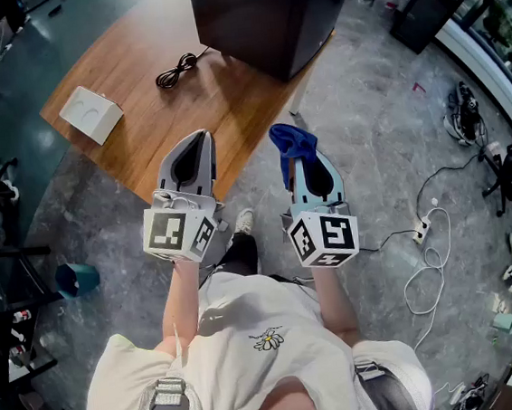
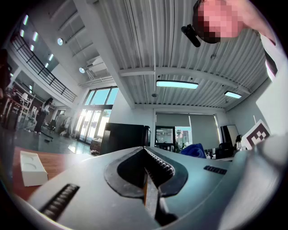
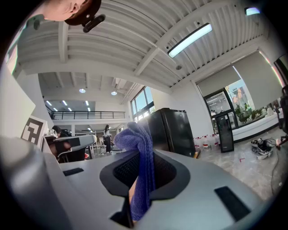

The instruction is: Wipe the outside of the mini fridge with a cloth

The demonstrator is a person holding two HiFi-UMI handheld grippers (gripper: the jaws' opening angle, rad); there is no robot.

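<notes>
Right gripper (image 1: 305, 165) clamped on soft, limp cloth (image 1: 287, 140), bunched end free for wiping; left gripper (image 1: 191, 153) jaws together, empty; fridge (image 1: 263, 12) likely rigid, heavy.

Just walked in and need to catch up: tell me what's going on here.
A person holds two grippers. The right gripper is shut on a blue cloth; the left gripper is shut and empty. Both are short of the black fridge, which stands on a wooden platform, with nothing touching it.
</notes>
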